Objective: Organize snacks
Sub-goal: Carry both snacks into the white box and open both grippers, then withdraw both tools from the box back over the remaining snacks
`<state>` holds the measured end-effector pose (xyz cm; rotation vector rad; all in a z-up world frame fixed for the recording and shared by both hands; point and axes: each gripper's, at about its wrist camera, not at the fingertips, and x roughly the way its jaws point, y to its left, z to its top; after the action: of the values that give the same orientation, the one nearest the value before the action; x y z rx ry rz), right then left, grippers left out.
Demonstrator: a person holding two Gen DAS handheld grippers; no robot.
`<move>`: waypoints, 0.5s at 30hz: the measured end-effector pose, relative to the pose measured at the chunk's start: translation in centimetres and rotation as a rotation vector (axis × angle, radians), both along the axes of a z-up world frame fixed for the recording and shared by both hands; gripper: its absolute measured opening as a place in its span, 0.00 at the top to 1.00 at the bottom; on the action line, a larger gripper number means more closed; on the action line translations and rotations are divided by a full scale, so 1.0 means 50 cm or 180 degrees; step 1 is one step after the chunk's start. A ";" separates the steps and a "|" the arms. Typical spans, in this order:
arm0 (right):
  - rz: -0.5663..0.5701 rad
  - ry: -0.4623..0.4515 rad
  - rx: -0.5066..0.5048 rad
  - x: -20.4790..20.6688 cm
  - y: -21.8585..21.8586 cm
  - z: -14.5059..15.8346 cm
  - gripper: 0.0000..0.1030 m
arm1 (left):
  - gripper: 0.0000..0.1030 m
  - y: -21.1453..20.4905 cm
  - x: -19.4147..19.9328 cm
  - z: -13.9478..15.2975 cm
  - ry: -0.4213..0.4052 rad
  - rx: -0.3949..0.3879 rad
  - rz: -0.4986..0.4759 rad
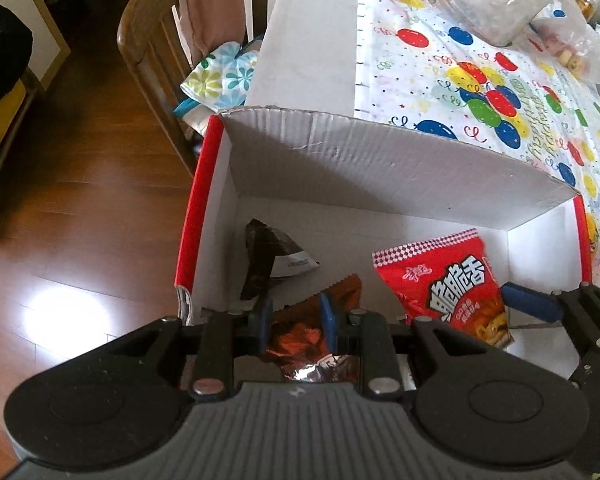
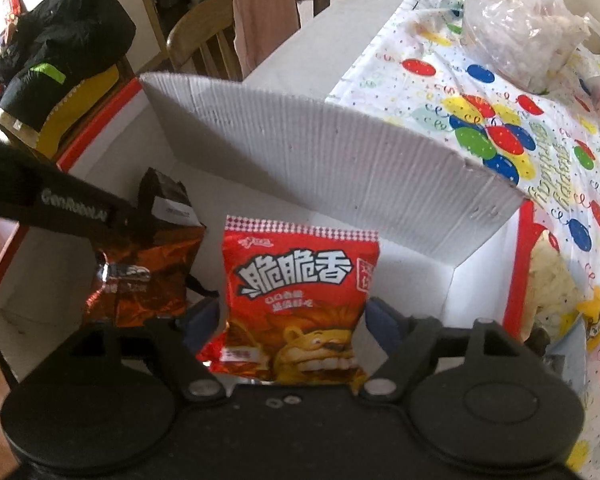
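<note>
Left wrist view: corrugated white box (image 1: 380, 160), red edges; my left gripper (image 1: 294, 318) pinches a crinkly copper foil packet (image 1: 312, 356). My right gripper (image 2: 292, 320) jaws stand apart around the glossy red snack bag (image 2: 300, 280).

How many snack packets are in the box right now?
3: a dark packet at the back left, a copper foil packet in the left tongs, a red packet between the right tongs. Others may be hidden.

Three snack bags (image 2: 300, 300) in box (image 1: 380, 168); box on table (image 1: 480, 92).

We see a sunlit wooden floor (image 1: 80, 200), a wooden chair (image 1: 152, 52) draped with pink cloth (image 1: 208, 4), and a balloon-print tablecloth (image 1: 480, 92)
</note>
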<state>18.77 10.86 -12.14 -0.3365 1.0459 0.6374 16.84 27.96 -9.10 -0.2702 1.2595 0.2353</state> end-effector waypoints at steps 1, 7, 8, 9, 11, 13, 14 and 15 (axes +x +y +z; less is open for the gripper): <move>0.0000 -0.0005 0.0033 0.000 -0.003 0.005 0.21 | 0.75 -0.001 -0.003 0.002 -0.0015 -0.0003 -0.0004; 0.0006 -0.0041 0.0182 -0.014 -0.023 0.032 0.17 | 0.62 -0.006 -0.024 0.019 -0.0139 -0.0014 -0.0012; 0.0006 -0.0051 0.0206 -0.018 -0.028 0.037 0.17 | 0.57 -0.007 -0.029 0.023 -0.0166 -0.0012 -0.0004; -0.0001 -0.0058 0.0225 -0.020 -0.033 0.041 0.16 | 0.45 -0.008 -0.033 0.027 -0.0201 -0.0004 0.0004; -0.0003 -0.0052 0.0291 -0.025 -0.043 0.052 0.13 | 0.38 -0.012 -0.044 0.038 -0.0283 0.0028 0.0018; -0.0024 -0.0066 0.0356 -0.029 -0.055 0.064 0.11 | 0.38 -0.013 -0.052 0.047 -0.0340 0.0028 0.0028; -0.0029 -0.0075 0.0386 -0.032 -0.060 0.070 0.11 | 0.38 -0.014 -0.057 0.053 -0.0370 0.0021 0.0039; -0.0026 -0.0082 0.0419 -0.035 -0.067 0.076 0.10 | 0.38 -0.016 -0.062 0.059 -0.0404 0.0025 0.0044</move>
<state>17.04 7.52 -8.31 -0.2250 0.9751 0.6893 13.74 27.16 -6.17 -0.2829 1.1312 0.2315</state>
